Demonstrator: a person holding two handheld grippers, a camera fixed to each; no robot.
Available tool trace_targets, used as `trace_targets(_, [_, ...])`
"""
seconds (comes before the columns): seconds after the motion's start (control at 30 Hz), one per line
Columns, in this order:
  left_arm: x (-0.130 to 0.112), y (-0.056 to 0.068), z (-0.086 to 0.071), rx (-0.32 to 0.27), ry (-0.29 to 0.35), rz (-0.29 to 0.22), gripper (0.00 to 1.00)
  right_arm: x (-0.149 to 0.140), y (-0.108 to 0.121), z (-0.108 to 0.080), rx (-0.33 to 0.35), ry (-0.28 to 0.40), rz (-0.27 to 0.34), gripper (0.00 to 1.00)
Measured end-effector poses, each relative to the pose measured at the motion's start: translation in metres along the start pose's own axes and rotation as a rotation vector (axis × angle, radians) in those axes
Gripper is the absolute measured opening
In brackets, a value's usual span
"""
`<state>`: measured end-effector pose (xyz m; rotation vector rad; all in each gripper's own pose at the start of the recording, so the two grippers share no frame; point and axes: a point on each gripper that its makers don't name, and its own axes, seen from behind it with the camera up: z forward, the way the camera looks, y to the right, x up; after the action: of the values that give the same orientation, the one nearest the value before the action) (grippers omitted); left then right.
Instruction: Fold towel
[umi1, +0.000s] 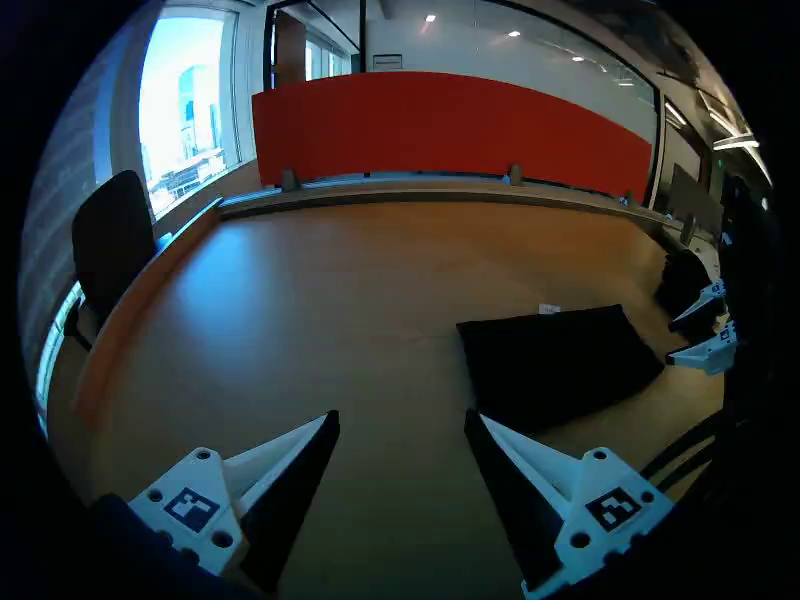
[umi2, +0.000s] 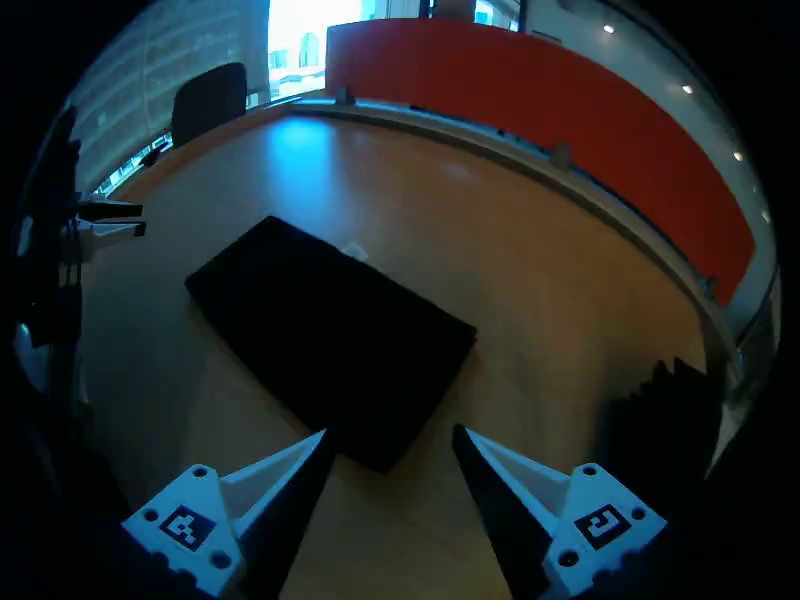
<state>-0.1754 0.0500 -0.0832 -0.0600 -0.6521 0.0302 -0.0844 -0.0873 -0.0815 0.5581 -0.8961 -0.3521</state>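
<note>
We work at a broad wooden table (umi1: 330, 300), and the dark towel (umi2: 330, 330) lies flat on it. Our right gripper (umi2: 390, 430) hovers just beside the towel's near corner and the left gripper (umi1: 400, 415) near its other side, both with fingers apart and empty. We judge that the fold has not yet begun. Next, each gripper must pinch a corner.

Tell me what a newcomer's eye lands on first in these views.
The long red partition along the far edge of the wooden table stands out most. Next comes the black towel, lying flat on the table just ahead of the open right claw.
</note>
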Motion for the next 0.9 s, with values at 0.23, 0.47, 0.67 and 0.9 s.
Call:
trace_targets(0.23, [-0.008,-0.01,-0.009,0.019,-0.002,-0.002,0.93,-0.015,-0.008,0.004,0.054,-0.053,-0.057,0.88])
trace_targets(0.47, [-0.014,-0.018,-0.015,0.03,-0.008,-0.019,0.93,-0.025,-0.008,0.007,0.076,-0.092,-0.103,0.86])
trace_targets(0.67, [-0.014,-0.021,-0.017,0.031,-0.006,-0.019,0.93,-0.031,-0.009,0.01,0.103,-0.116,-0.122,0.68])
trace_targets(0.9, [-0.015,-0.019,-0.018,0.025,-0.008,-0.013,0.93,-0.033,-0.009,0.011,0.124,-0.136,-0.118,0.47])
